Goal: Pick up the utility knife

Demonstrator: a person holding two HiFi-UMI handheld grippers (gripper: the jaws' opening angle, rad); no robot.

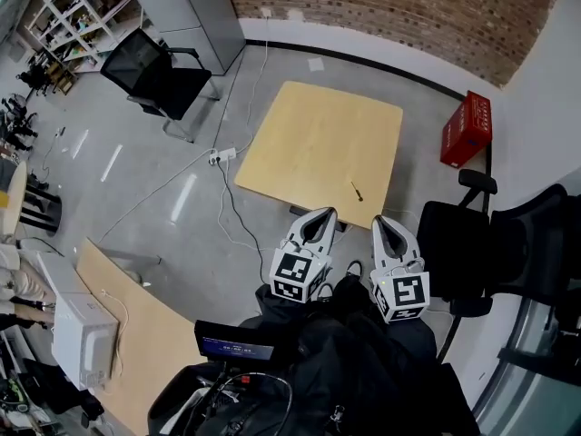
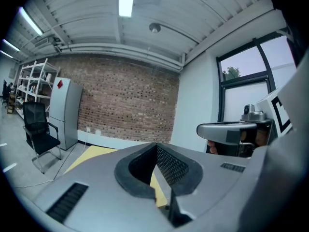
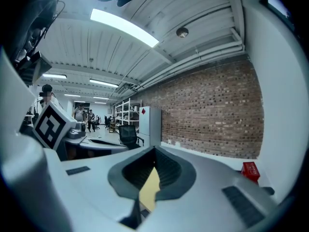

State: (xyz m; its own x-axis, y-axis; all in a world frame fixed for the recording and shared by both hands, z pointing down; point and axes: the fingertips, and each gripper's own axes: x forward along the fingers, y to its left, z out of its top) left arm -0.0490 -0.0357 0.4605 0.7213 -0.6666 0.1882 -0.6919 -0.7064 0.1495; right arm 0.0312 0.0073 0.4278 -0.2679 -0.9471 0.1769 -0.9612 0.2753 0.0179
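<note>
The utility knife [image 1: 357,191] shows as a small dark sliver on the square wooden table [image 1: 318,134], near its front right edge. My left gripper [image 1: 319,215] is held low in front of the table, short of that edge, jaw tips together and nothing between them. My right gripper [image 1: 381,222] is level beside it, also shut and empty. In the left gripper view the left gripper [image 2: 156,146] points over the table [image 2: 91,154] toward the brick wall. In the right gripper view only a strip of table [image 3: 150,190] shows behind the shut right gripper [image 3: 154,150]. Neither gripper view shows the knife.
A red crate [image 1: 466,127] stands right of the table by the wall. One black office chair [image 1: 150,75] is at the far left, another [image 1: 472,243] close on my right. A power strip with cables [image 1: 222,155] lies left of the table. A curved wooden desk [image 1: 136,325] is at my near left.
</note>
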